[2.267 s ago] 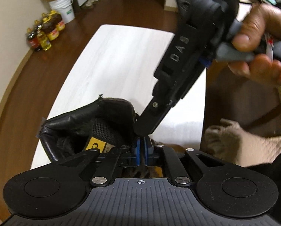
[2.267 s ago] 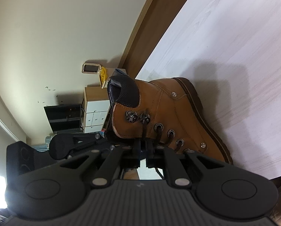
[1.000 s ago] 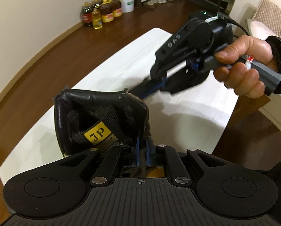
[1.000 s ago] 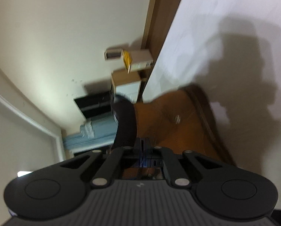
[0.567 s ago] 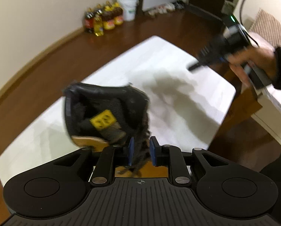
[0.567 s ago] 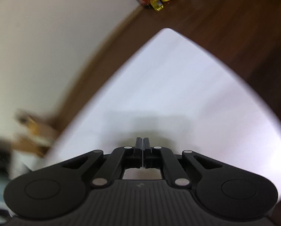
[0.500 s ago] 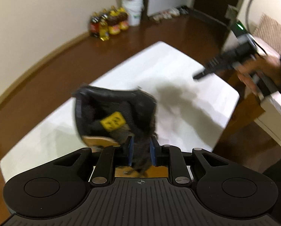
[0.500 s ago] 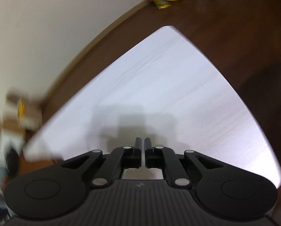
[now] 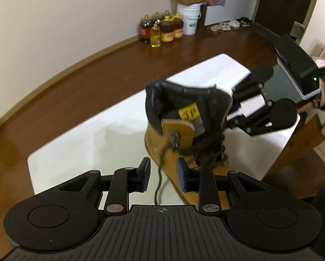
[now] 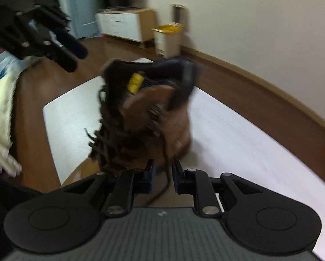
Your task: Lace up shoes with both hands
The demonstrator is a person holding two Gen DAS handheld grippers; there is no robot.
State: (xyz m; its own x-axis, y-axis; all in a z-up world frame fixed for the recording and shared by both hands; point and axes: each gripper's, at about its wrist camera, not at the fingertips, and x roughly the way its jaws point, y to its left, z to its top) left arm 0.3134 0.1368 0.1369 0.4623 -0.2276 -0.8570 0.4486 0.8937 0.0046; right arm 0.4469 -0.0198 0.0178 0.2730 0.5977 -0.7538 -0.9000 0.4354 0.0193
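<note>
2 hand-held grippers flank 1 tan boot [image 9: 184, 130] upright on the white surface [image 9: 79, 148].
Left hand-held gripper [image 9: 163, 177]: jaws just widened, lace [image 9: 159, 180] hanging loose between. Right hand-held gripper [image 10: 163, 176]: jaws parted, gripping nothing.

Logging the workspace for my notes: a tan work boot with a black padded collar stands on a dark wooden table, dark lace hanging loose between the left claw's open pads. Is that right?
Not quite: the table is white; the dark wood is the floor around it, as the left wrist view shows. The rest holds: the tan boot stands on it, its lace hanging loose between the left claw's open pads.

Oil bottles [image 9: 161, 31], white bucket [image 9: 189, 18], perhaps bin [image 10: 167, 38]
</note>
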